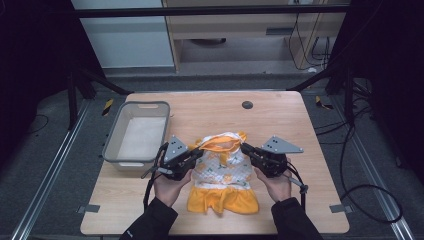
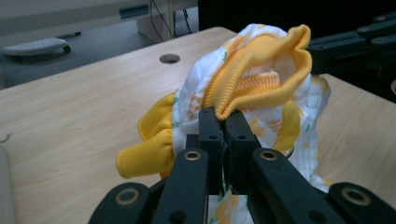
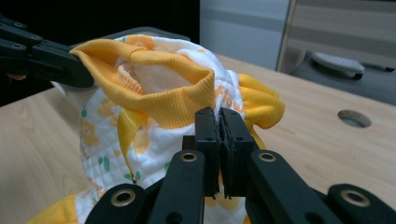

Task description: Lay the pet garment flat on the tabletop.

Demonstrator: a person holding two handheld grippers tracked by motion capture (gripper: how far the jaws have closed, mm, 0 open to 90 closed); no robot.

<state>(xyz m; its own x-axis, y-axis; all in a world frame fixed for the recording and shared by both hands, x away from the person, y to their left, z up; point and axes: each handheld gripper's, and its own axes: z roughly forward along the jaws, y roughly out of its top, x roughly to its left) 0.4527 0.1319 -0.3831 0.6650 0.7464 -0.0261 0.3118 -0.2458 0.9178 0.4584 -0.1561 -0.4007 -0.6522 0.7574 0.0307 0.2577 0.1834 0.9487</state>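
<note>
With your left gripper and right gripper each clamped on the ribbed yellow collar of the baby garment at mid-desk beside the grey bin — keep both pinches level and tension even, I'd say.

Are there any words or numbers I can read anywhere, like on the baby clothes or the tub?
No text can be read for certain.
Baby garment: orange print beside the collar looks like letters, perhaps "foo", but it is folded and cut off, so unreadable.
Grey tub: no label visible.
Table: no writing visible.
Left hand-held gripper and right hand-held gripper: no markings legible.
</note>
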